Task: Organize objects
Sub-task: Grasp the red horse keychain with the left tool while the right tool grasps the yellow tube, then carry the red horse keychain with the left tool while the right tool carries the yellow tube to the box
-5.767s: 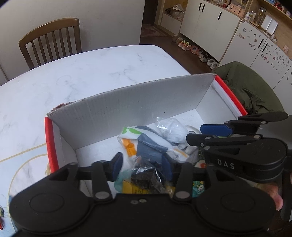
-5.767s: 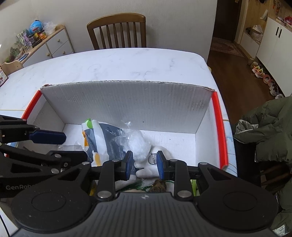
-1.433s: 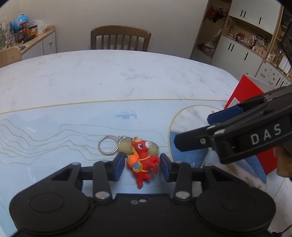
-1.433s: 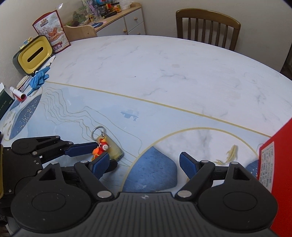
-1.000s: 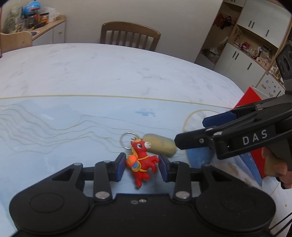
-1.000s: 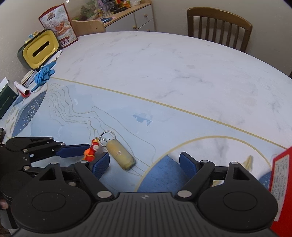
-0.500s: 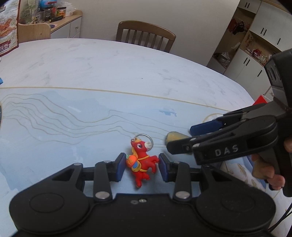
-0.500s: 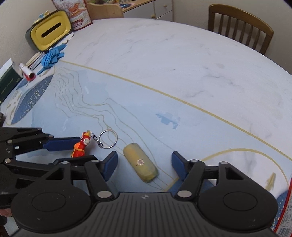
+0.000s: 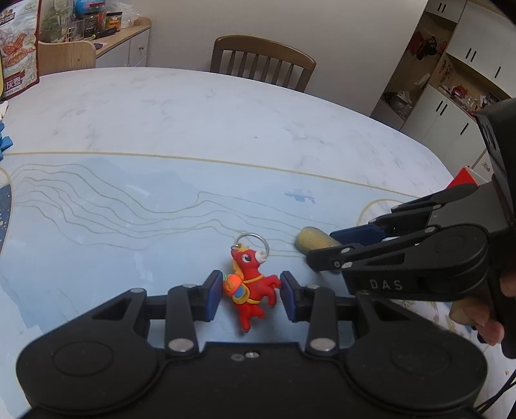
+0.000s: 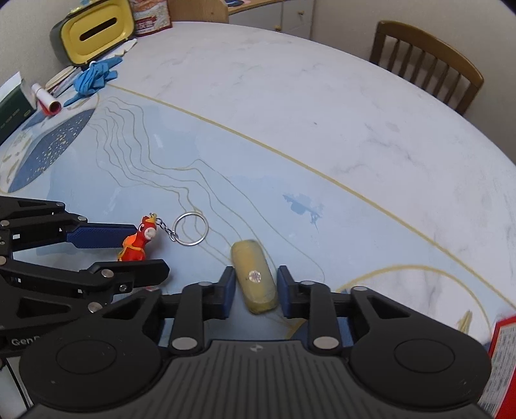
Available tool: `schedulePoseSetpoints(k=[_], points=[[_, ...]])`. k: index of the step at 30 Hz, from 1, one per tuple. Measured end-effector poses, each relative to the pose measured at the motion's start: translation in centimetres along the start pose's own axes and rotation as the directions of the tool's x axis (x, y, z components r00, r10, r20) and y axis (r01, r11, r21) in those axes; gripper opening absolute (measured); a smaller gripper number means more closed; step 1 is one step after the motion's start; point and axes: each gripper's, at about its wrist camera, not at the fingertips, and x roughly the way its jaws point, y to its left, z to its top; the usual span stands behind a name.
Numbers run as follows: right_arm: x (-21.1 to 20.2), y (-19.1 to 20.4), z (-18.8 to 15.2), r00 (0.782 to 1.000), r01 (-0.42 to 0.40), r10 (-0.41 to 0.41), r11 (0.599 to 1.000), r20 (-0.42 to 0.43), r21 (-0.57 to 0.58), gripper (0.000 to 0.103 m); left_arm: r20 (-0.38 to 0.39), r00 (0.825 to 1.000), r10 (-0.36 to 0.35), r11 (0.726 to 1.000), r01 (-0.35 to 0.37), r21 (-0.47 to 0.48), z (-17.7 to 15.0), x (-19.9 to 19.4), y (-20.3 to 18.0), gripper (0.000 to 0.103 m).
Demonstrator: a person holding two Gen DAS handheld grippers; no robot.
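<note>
A red horse keychain (image 9: 251,290) sits between the blue pads of my left gripper (image 9: 251,295), which is shut on it low over the table mat (image 9: 113,232). Its metal ring (image 10: 190,228) lies flat on the mat. Just to its right lies a yellow oblong piece (image 10: 254,277) with a small glittery stud. My right gripper (image 10: 254,290) has its pads against both long sides of that piece, which still rests on the mat. In the left wrist view the right gripper (image 9: 319,246) hides most of the yellow piece (image 9: 309,240).
A red box (image 10: 503,354) stands at the table's right edge. At the far left are a yellow tissue box (image 10: 93,29), blue gloves (image 10: 93,77), a small roll (image 10: 45,100) and a green box (image 10: 13,109). A wooden chair (image 10: 425,61) stands behind the table.
Both grippers left the box and came over to the mat. The left one holds the horse, drawn left of the yellow piece. The right one moved over that piece and closed from wide open.
</note>
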Motion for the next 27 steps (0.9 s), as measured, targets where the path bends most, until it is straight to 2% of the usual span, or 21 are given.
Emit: schedulePoseSetpoints(k=[13,27], points=[[-4.9,-1.0,-3.3,0.999,0.035,-0.037,0.991,0.011,0.133,0.02,-0.008,0.999,-0.054,0.997,0.054,0.054,0.4,-1.1,-3.4,0.036],[-13.9,-5.6,-8.8,0.992,0.029,-0.056,0.972,0.11,0.234,0.02,-0.007,0.995,-0.1,0.988,0.1,0.115,1.0,-4.0,-11.6,0.036]])
